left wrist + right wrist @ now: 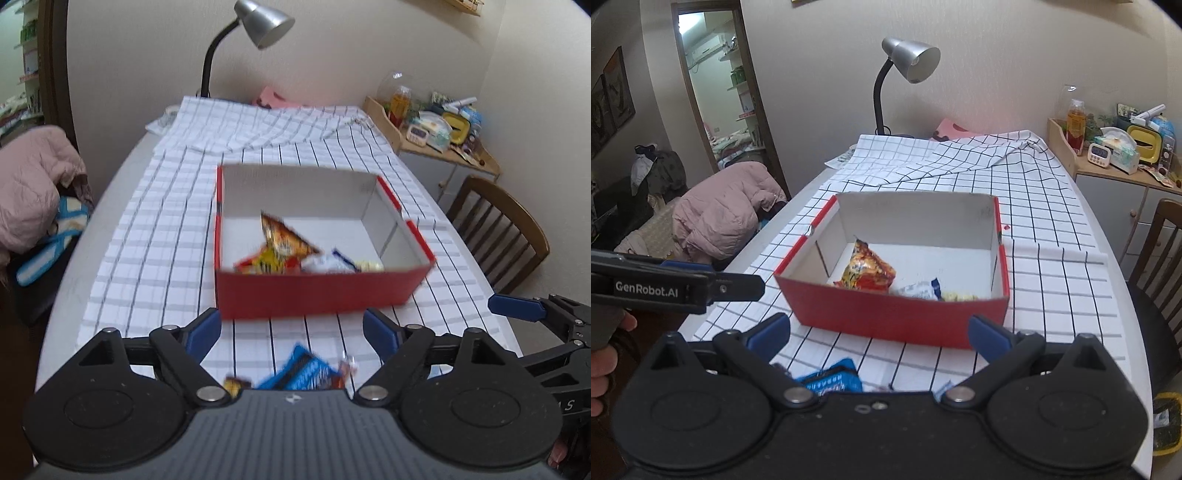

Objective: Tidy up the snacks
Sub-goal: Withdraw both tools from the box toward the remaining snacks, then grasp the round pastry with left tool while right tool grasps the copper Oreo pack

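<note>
A red cardboard box [317,295] [886,317] with a white inside stands open on the checked tablecloth [155,236]. In it lie an orange snack packet [284,240] [866,269], a white-and-blue packet [328,264] [919,290] and a pale yellow one [369,266] [960,296]. My left gripper [291,325] is open and empty, just short of the box's near wall. My right gripper [879,326] is open wide beside it, also empty. On the cloth below the grippers lie a blue packet [299,373] [831,380] and a small wrapped sweet [347,365] [943,389].
A silver desk lamp [908,62] stands at the table's far end behind bunched cloth. A wooden chair [498,229] and a cluttered wooden shelf [436,129] are on the right. A pink jacket [724,206] lies left of the table. A hand [602,369] holds the left gripper's handle.
</note>
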`<control>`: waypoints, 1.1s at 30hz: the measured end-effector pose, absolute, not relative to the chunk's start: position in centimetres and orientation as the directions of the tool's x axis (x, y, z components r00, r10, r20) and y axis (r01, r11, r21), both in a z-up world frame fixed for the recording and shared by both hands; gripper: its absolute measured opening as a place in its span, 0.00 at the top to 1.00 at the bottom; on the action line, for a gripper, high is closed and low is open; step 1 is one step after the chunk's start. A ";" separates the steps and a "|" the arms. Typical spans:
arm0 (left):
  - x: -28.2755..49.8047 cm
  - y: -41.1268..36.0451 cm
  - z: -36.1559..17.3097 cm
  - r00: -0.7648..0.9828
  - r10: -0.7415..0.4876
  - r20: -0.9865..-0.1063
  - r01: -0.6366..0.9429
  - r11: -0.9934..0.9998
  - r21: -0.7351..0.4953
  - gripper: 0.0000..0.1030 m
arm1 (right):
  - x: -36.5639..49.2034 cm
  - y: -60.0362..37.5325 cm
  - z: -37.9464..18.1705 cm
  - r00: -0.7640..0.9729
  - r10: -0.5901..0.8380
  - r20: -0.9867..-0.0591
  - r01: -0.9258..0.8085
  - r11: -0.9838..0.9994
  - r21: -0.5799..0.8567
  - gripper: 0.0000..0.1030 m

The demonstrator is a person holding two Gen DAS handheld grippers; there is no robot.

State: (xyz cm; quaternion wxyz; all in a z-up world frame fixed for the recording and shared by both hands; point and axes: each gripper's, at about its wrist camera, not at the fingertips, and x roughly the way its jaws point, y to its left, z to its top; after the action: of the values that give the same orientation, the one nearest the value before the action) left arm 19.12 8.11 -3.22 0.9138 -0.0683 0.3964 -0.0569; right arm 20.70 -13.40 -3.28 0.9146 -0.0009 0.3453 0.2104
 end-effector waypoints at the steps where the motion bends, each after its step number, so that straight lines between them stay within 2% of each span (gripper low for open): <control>1: 18.5 8.2 -3.8 0.671 -0.157 -0.724 0.047 0.984 -0.170 0.18 | 20.2 -13.4 -3.7 0.667 0.390 -0.635 -0.391 0.909 0.147 0.00; 20: 14.5 7.1 -14.4 0.449 -0.140 -0.882 0.030 0.989 -0.142 0.19 | 15.1 -10.5 -12.4 0.550 0.362 -0.753 -0.541 0.841 0.009 0.01; 23: 14.8 7.5 -15.2 0.423 -0.166 -0.891 0.010 0.984 -0.179 0.19 | 15.4 -10.2 -13.3 0.538 0.356 -0.764 -0.562 0.827 -0.010 0.01; 28: 15.4 7.4 -15.6 0.402 -0.227 -0.887 0.012 0.970 -0.243 0.19 | 15.9 -10.1 -14.5 0.504 0.377 -0.777 -0.601 0.799 -0.002 0.04; 31: 15.8 6.9 -15.9 0.395 -0.218 -0.892 0.021 0.973 -0.229 0.21 | 16.2 -9.7 -15.2 0.491 0.382 -0.783 -0.620 0.785 -0.006 0.11; 33: 16.0 6.9 -16.1 0.389 -0.221 -0.894 0.021 0.973 -0.232 0.25 | 16.4 -9.5 -15.4 0.486 0.383 -0.785 -0.626 0.779 -0.008 0.11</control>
State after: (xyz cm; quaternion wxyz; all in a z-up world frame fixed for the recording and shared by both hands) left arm 16.00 6.90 -16.05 0.8282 -0.0916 0.5480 -0.0730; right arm 16.44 -9.51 -15.43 0.8493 -0.1483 0.4105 0.2971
